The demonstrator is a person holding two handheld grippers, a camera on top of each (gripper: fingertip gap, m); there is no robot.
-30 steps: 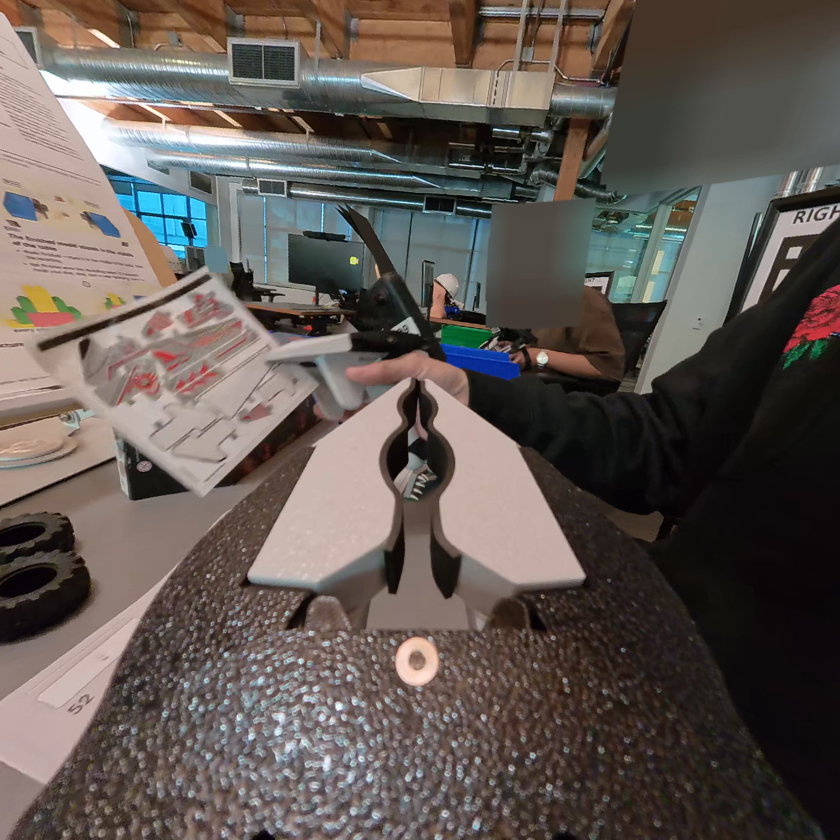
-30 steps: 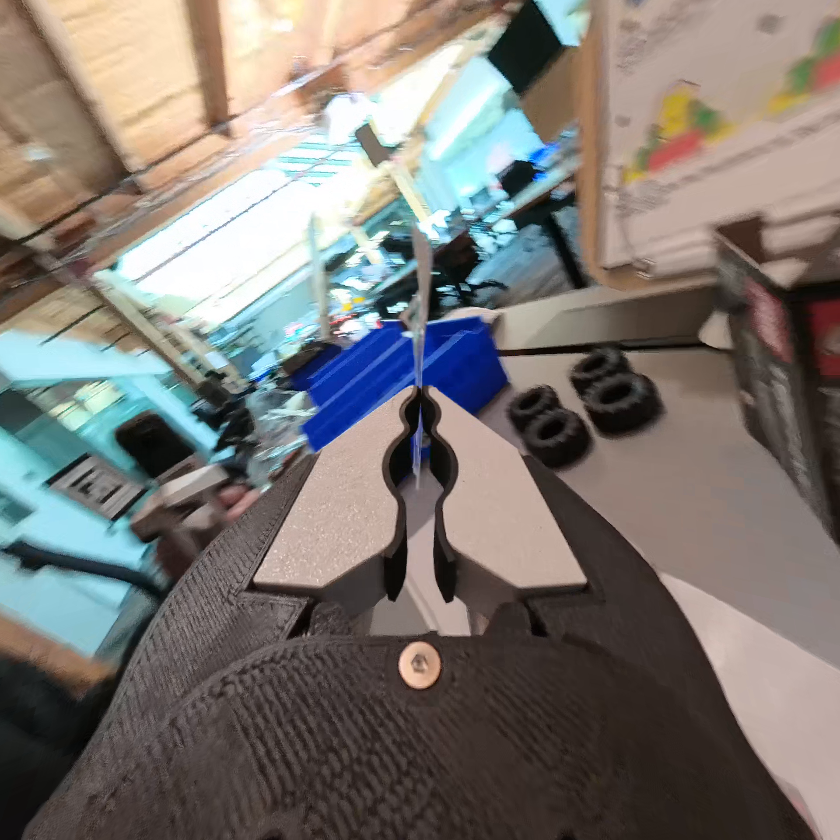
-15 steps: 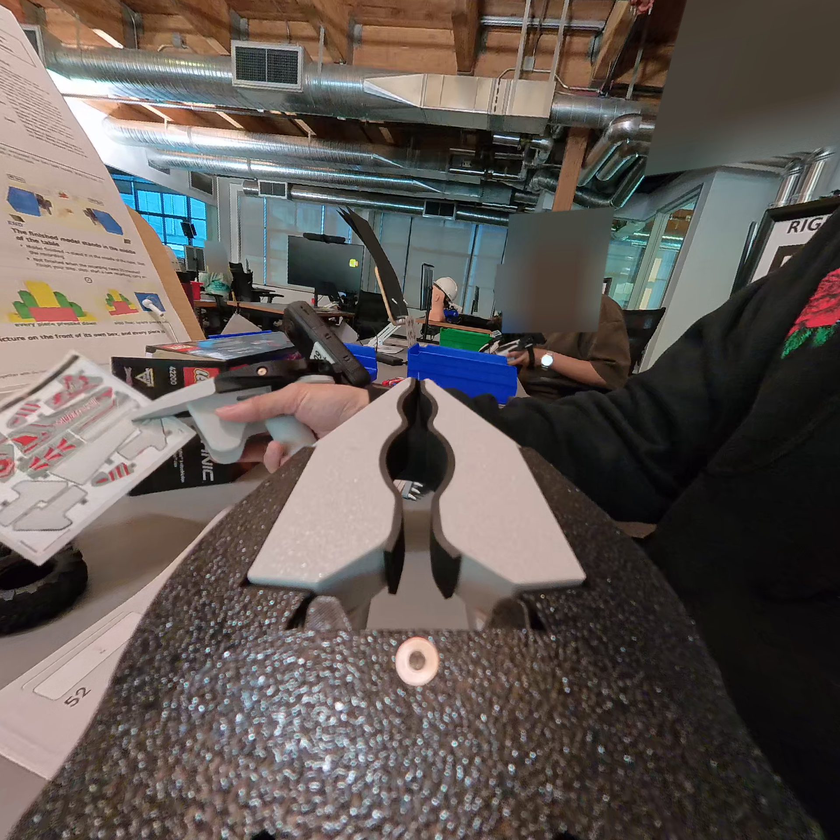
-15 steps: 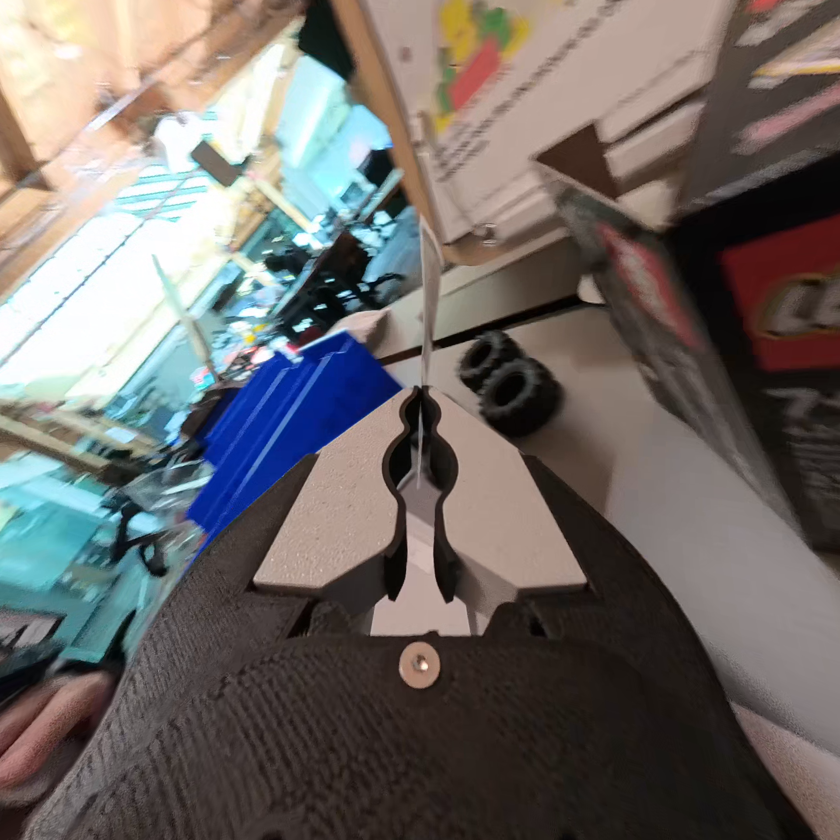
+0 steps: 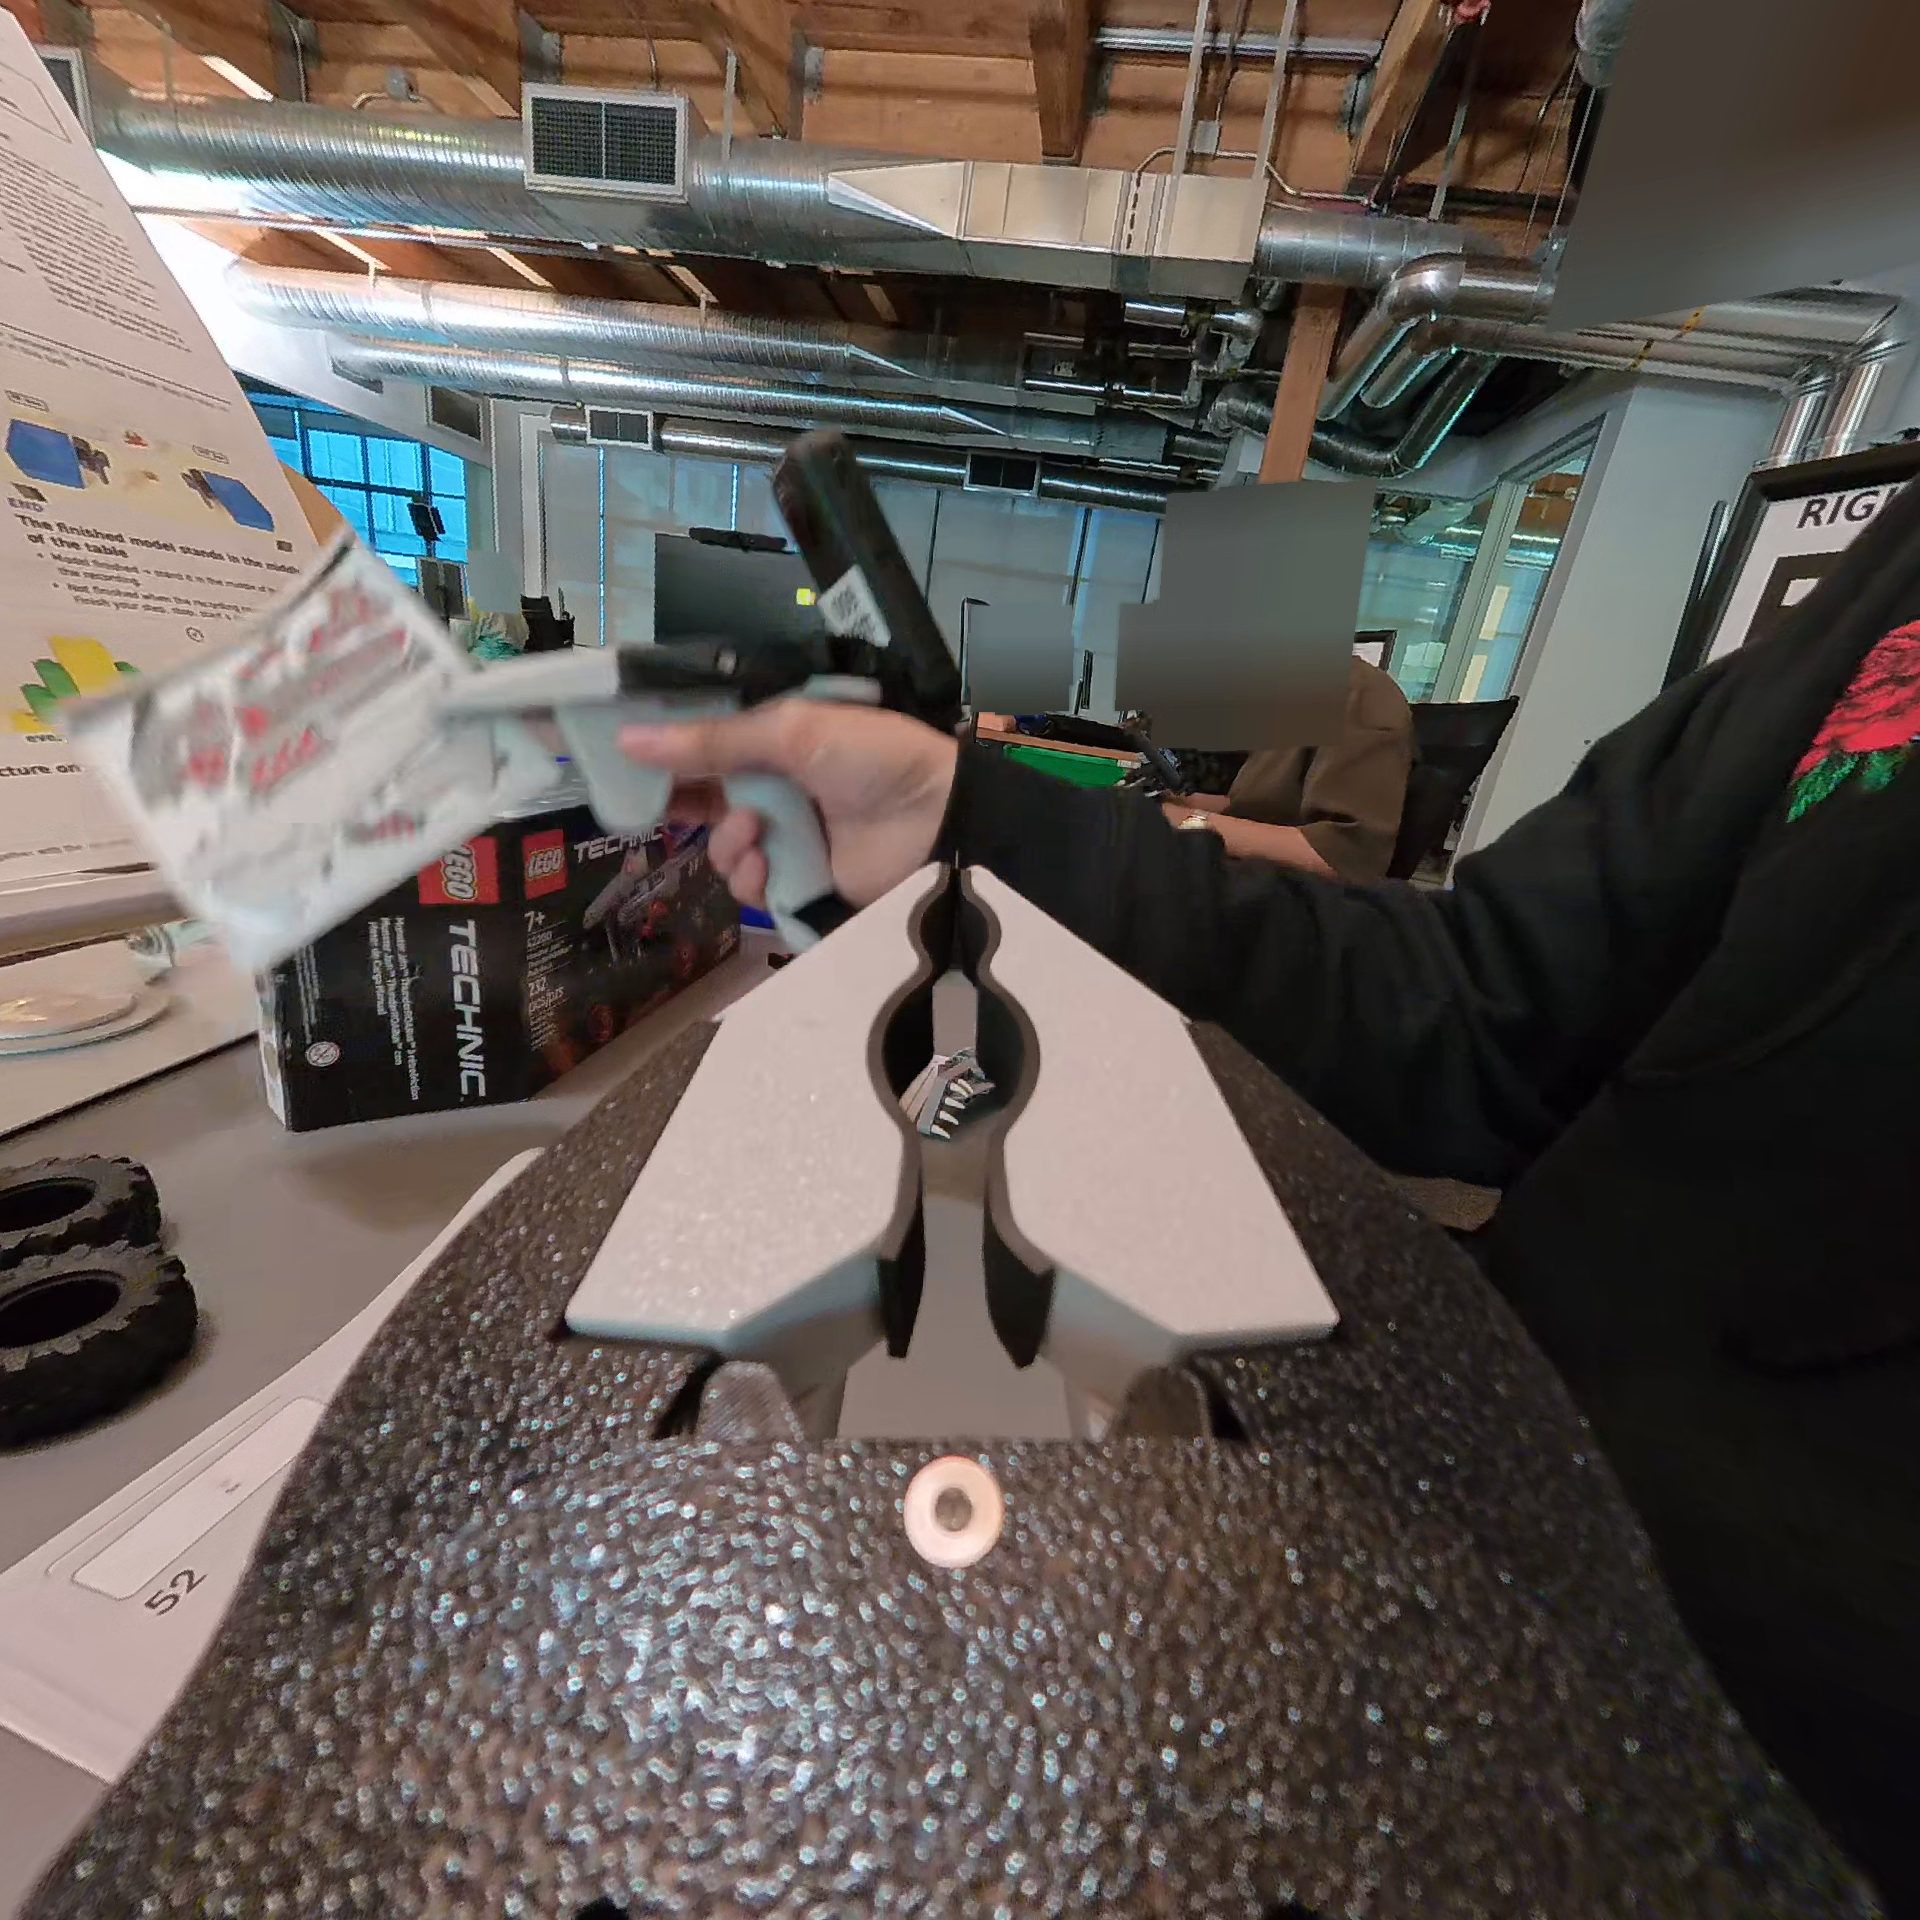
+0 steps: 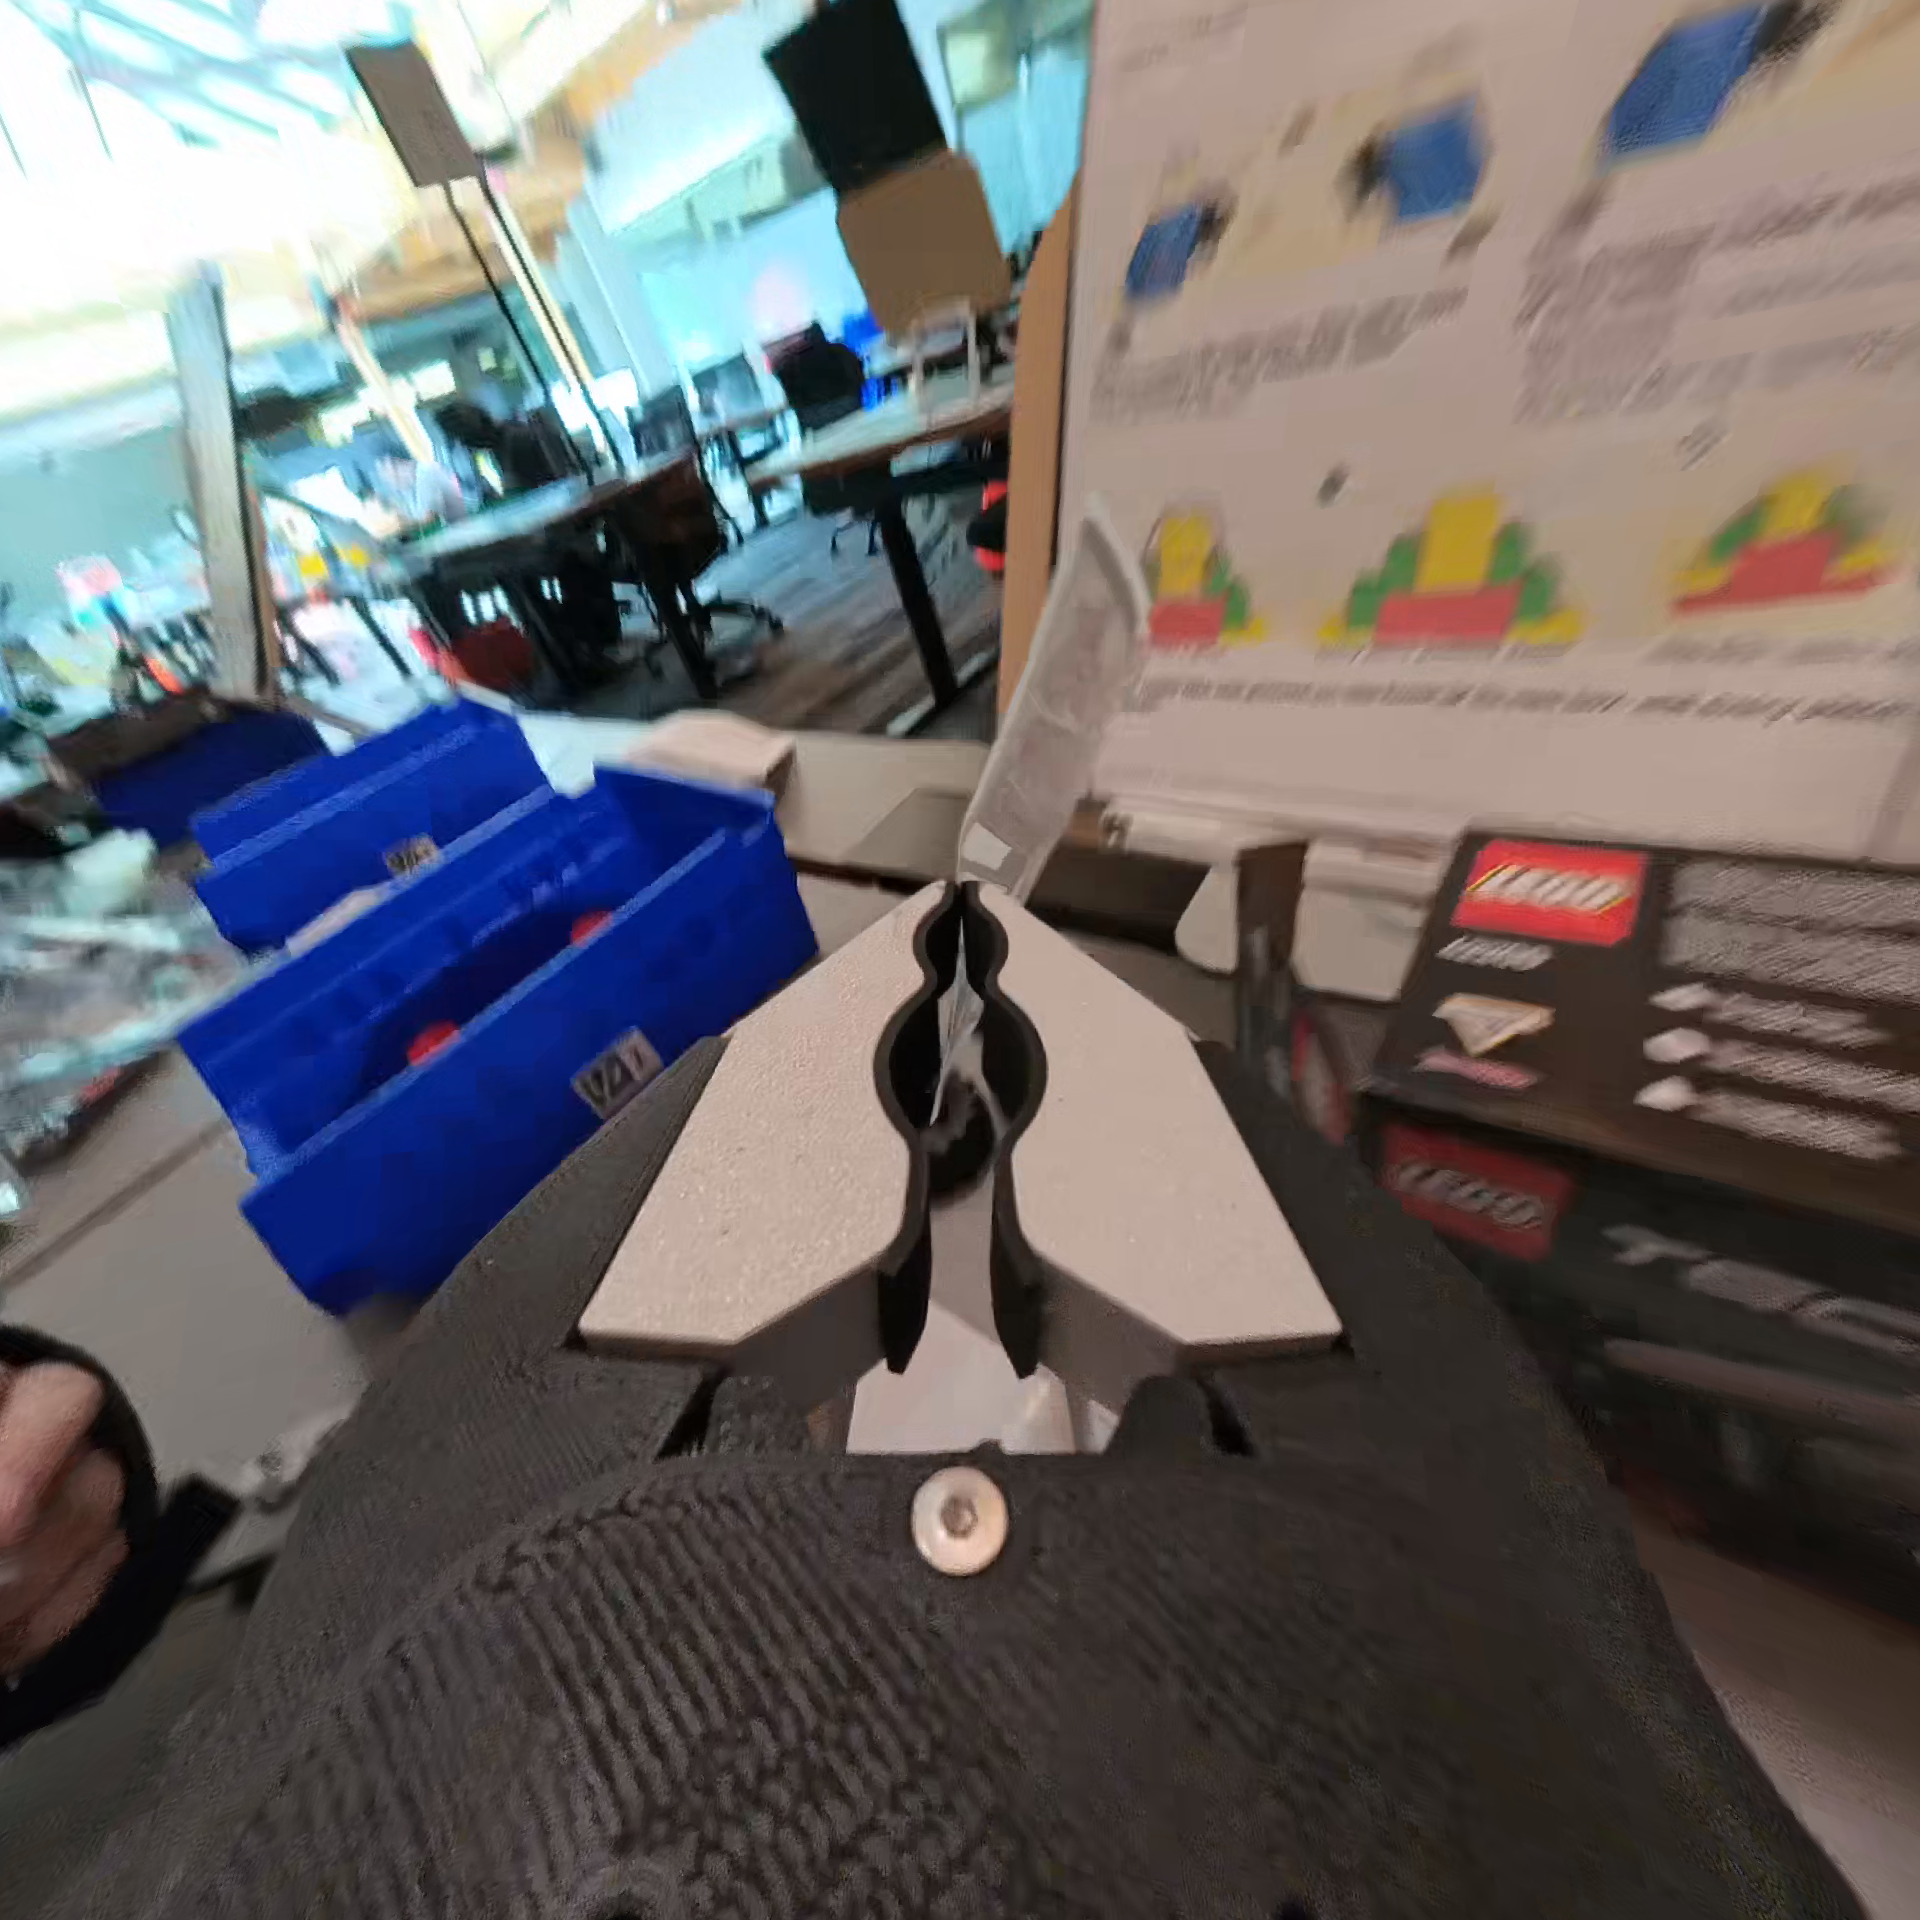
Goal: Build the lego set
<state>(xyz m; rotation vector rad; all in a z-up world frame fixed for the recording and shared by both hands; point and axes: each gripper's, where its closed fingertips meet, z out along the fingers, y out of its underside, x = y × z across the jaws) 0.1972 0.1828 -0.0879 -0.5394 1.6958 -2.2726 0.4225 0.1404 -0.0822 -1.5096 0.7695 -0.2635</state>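
Observation:
My right gripper is shut on a white sticker sheet with red and grey decals, which stands edge-on above its tips. In the left wrist view a hand holds that gripper in the air at the left, with the blurred sheet sticking out leftward above the black lego box. My left gripper is shut with nothing visible between its tips, and it points at the person's black sleeve. Two black tyres lie on the grey table at the left.
The lego box also shows in the right wrist view. A white instruction board stands behind it and shows again. Blue bins sit at the left. A white booklet page lies under my left gripper. Another person sits in the background. Some 25 centimetres of space lies between my two pairs of fingers.
My right gripper dipped down and left with the sticker sheet, then rose again over the lego box. My left gripper stayed shut and nearly still.

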